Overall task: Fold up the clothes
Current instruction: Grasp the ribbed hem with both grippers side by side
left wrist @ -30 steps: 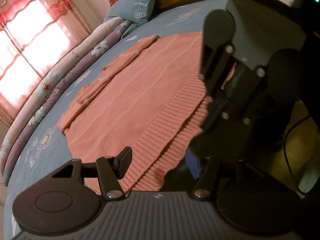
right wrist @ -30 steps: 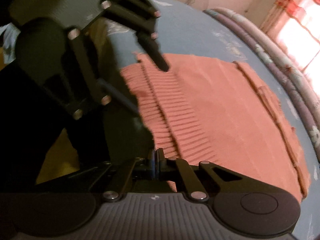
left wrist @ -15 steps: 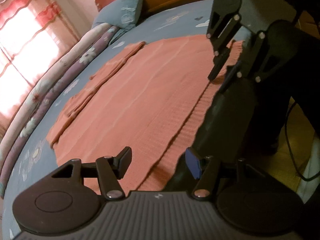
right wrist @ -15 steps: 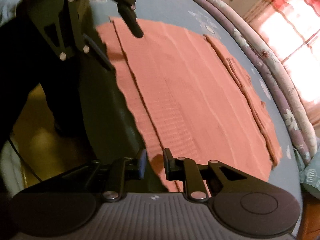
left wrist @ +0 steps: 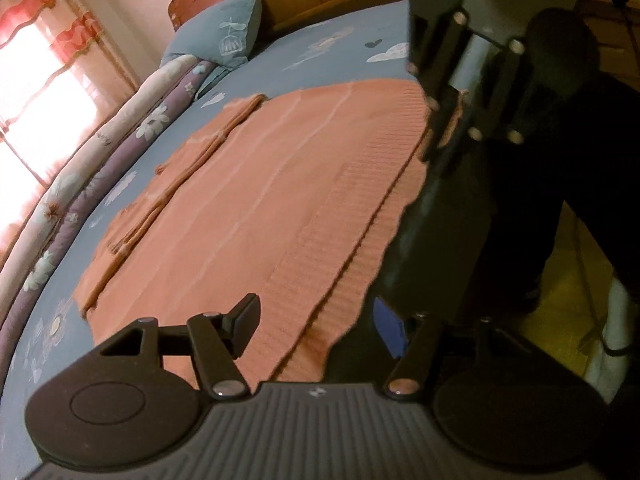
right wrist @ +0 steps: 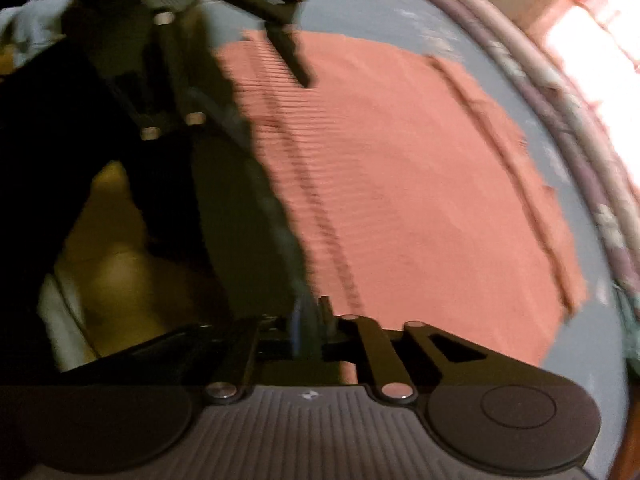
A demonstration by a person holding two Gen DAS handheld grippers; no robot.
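We are working over a blue floral-print bed (left wrist: pixel 344 46), where a salmon-pink knitted sweater (left wrist: pixel 256 200) is lying flat across the middle of the frame, sleeves seemingly folded in at its left edge. The body fold is remaining, we judge. Our left claw (left wrist: pixel 316 322) is opening wide above the ribbed hem at lower centre, empty. Our right claw (right wrist: pixel 310 320) is closing, nearly shut; whether it is pinching cloth we cannot tell.
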